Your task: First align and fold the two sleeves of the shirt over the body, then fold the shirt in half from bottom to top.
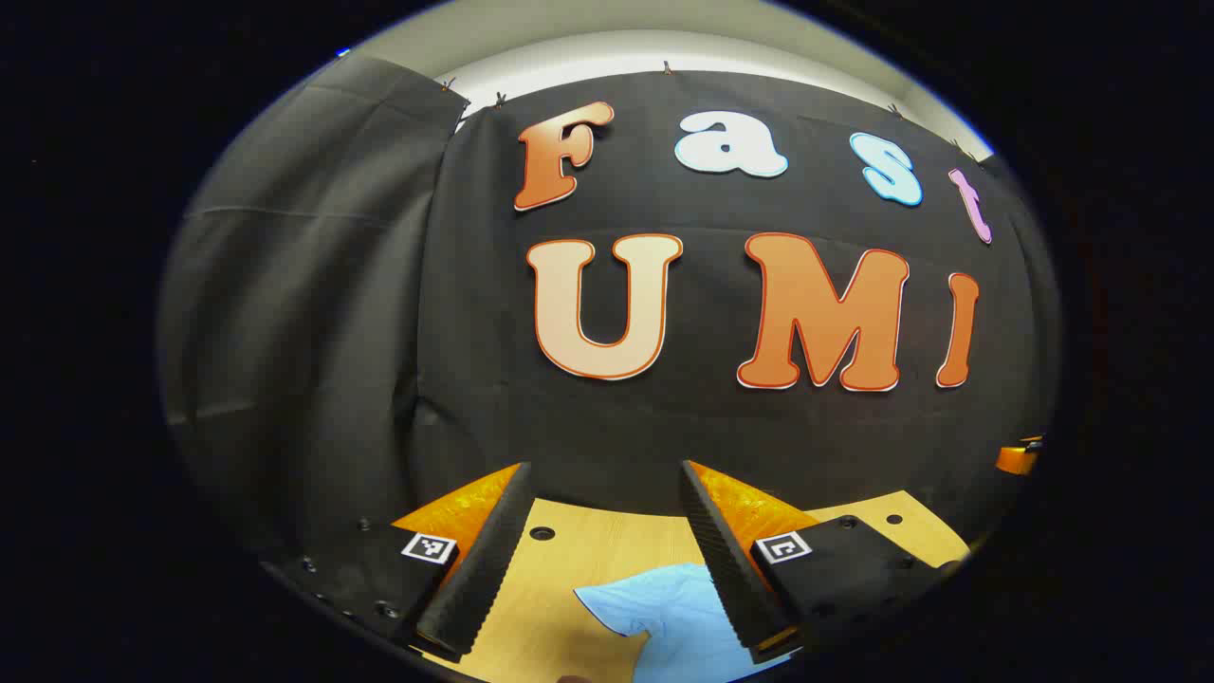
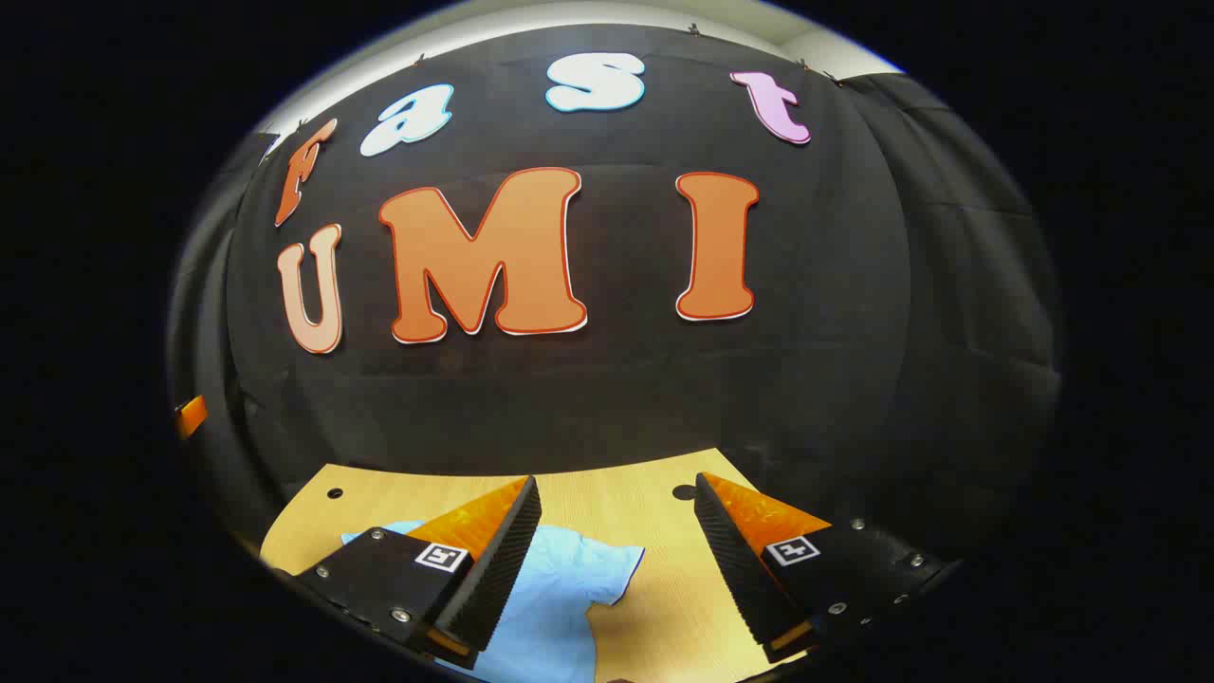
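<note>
one shirt, light blue, lying flat on a pale wooden table. in the left gripper view a sleeve and part of the body show low between the fingers; the rest is cut off by the bottom edge and partly hidden behind the right-hand finger. in the right gripper view the shirt lies low and left of centre, one short sleeve pointing right, a scrap of blue showing past the left-hand finger; its lower part runs out of sight, so its full outline, collar and hem cannot be made out.

left gripper: fingers spread wide, nothing between them, held above the table with the shirt below and apart from them; whether any tip touches the cloth cannot be told, since the tips sit at the dark rim.

right gripper: fingers spread wide, holding nothing, above the table; the left-hand finger overlaps the shirt in view, contact not discernible.

table: several small round holes near its far edge, another hole seen in the right gripper view; near edges cut off.

one small orange object at the far right edge of the left gripper view, and one like it at the far left edge of the right gripper view; both too small and cropped to identify.

black cloth wall behind the table.
</note>
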Motion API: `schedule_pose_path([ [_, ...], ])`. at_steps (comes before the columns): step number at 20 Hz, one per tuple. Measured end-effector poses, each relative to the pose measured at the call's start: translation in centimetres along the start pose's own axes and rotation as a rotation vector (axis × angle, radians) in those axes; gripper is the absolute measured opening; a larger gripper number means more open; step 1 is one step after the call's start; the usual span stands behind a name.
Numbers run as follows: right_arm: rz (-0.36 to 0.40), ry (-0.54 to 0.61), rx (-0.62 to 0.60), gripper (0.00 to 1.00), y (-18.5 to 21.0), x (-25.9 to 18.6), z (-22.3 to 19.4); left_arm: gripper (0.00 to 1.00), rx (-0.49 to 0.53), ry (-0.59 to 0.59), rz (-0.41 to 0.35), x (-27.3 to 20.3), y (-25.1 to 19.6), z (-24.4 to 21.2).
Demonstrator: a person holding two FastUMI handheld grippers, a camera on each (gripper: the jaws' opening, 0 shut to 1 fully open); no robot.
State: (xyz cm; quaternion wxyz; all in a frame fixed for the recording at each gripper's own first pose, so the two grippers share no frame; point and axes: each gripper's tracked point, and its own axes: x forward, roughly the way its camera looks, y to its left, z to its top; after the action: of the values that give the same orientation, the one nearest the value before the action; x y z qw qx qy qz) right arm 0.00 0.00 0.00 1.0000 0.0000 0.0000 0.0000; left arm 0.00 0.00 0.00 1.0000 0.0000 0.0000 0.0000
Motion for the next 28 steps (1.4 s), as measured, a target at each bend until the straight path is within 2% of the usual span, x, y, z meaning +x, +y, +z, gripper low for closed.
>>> schedule_pose_path([
  [3, 0.001, 0.017, 0.000, 0.98, 0.7, 0.3, -0.5, 0.99, 0.010, 0.007, -0.015, 0.6, 0.3, -0.7],
  [6, -0.044, 0.018, -0.017, 0.98, 1.0, 0.1, -1.0, 0.99, 0.023, -0.005, -0.045, 1.8, 0.9, 0.5],
  [8, -0.040, 0.039, 0.000, 0.98, 1.9, -0.3, -1.7, 0.99, 0.020, -0.019, -0.057, 2.4, 1.7, 0.7],
  [11, -0.064, 0.039, 0.002, 0.98, 2.3, -0.7, -1.9, 0.99, 0.027, -0.020, -0.058, 3.4, 2.6, 0.8],
  [17, -0.056, 0.073, -0.002, 0.98, 3.5, -0.7, -2.7, 0.99, 0.009, 0.000, -0.050, 4.2, 3.8, -0.2],
  [24, -0.059, 0.206, -0.009, 0.98, 3.9, 1.8, -5.7, 0.99, 0.006, 0.016, -0.033, 4.9, 5.1, -1.1],
  [28, -0.096, 0.313, -0.004, 0.98, 3.2, 5.0, -7.6, 1.00, 0.018, 0.029, 0.001, 5.8, 6.6, -1.8],
])
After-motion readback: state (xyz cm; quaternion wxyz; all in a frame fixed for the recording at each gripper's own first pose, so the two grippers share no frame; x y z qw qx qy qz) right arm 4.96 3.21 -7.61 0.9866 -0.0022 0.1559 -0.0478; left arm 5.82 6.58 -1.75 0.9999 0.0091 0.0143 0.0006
